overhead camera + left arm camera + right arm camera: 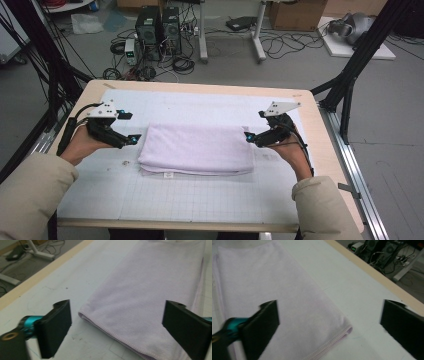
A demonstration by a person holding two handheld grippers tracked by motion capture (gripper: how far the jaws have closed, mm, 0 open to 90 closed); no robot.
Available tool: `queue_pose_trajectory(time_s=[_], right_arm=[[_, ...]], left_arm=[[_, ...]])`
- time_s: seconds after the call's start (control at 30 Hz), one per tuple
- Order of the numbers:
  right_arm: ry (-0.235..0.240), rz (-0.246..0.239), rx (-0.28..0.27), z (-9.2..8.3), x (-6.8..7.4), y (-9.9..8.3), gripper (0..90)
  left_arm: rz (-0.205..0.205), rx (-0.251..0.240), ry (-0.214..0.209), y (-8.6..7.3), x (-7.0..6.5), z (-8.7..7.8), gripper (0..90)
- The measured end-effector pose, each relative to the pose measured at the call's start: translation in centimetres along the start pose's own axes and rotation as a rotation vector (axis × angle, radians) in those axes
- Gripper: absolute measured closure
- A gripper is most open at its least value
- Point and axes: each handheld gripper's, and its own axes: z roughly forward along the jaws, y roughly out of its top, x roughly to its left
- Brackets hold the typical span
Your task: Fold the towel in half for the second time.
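Folded towel (196,149) flat on the mat (165,200), mid-table, hem toward the person. Left gripper (131,127) just off its left end, jaws wide apart, nothing between them. Right gripper (251,128) just off the right end, jaws likewise spread and empty. Towel corner (345,331) below and between the right jaws, untouched.
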Motion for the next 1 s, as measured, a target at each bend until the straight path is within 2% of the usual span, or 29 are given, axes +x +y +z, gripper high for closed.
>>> queue_pose_trajectory(time_s=[0.1,0.5,0.67,0.8,0.93,1.0], right_arm=[[0.014,0.002,-0.032,-0.7,0.3,-0.4,0.5],[0.012,0.034,-0.194,-3.6,1.6,-2.0,0.5],[0.008,0.046,-0.211,-4.0,1.8,-2.5,0.5],[0.017,0.035,-0.23,-4.3,2.3,-2.9,0.5],[0.02,0.033,-0.279,-4.7,3.1,-3.8,0.5],[0.019,0.039,-0.287,-4.9,3.5,-4.1,0.5]], left_arm=[[-0.005,-0.033,0.006,-0.6,-0.5,-1.0,1.7],[-0.044,-0.193,0.038,-2.4,-2.4,-4.6,1.7],[-0.07,-0.206,0.059,-3.7,-2.8,-5.3,1.7],[-0.078,-0.231,0.066,-4.7,-3.2,-6.0,1.7],[-0.093,-0.255,0.074,-5.8,-3.8,-6.5,1.7],[-0.108,-0.275,0.077,-6.3,-4.1,-6.8,1.7]])
